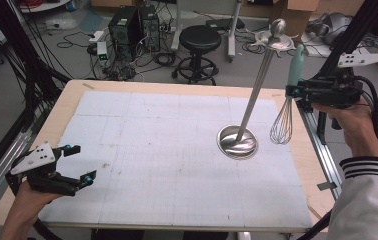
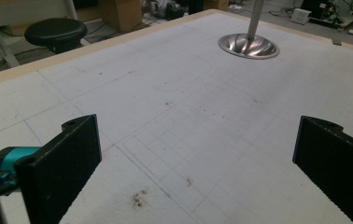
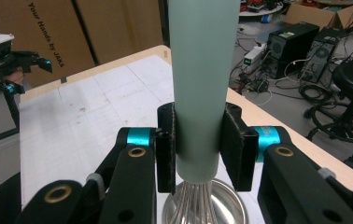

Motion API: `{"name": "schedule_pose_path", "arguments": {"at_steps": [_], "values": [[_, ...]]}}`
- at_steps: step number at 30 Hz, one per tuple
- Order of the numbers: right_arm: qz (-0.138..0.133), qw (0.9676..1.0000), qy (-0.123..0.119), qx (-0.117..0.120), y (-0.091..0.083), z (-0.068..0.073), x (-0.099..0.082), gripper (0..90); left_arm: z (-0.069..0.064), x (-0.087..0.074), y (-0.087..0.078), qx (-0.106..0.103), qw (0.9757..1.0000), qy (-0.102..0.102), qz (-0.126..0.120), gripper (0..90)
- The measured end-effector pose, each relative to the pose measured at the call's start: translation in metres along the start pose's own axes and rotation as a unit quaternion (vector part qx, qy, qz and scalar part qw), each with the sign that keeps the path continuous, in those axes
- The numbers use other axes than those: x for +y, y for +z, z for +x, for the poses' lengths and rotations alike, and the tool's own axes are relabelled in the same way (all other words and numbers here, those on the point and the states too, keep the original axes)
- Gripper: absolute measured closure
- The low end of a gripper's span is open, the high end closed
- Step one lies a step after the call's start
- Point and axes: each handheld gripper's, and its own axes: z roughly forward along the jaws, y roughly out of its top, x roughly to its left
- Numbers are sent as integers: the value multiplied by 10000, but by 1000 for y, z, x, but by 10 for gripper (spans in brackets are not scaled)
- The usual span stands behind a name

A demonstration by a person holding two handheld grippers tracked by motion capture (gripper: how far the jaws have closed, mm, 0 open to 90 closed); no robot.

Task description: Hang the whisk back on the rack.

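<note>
Right claw [image 1: 297, 91] clamped on whisk [image 1: 283, 125] handle, lifted beside the stand [image 1: 237, 141]; hanging remains. Left claw [image 1: 75, 164] apart, idle near bench [image 1: 72, 97] edge.

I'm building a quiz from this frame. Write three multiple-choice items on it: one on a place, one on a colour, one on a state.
1. Where does the metal stand sit on the table?
A. right half of the white mat
B. left front corner
C. off the mat, far left

2. What colour is the whisk handle?
A. red
B. pale green
C. black

3. How is the left claw?
A. shut on the whisk
B. shut on the stand
C. open, holding nothing

Answers:
1. A, since the high view shows its round base on the mat's right half.
2. B, as the handle between the right claw's jaws is pale green.
3. C, because in the left gripper view its jaws stand wide apart over bare mat.
</note>
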Motion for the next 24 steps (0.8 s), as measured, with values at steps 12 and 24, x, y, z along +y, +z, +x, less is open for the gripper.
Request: {"name": "schedule_pose_path", "arguments": {"at_steps": [12,24], "values": [[22,9999,-38,-118,12,1,3,687,-1,0,0,-18,10000,17,2,17],[13,9996,-19,-299,15,2,4,600,0,1,-1,-17,10000,10,-23,17]]}}
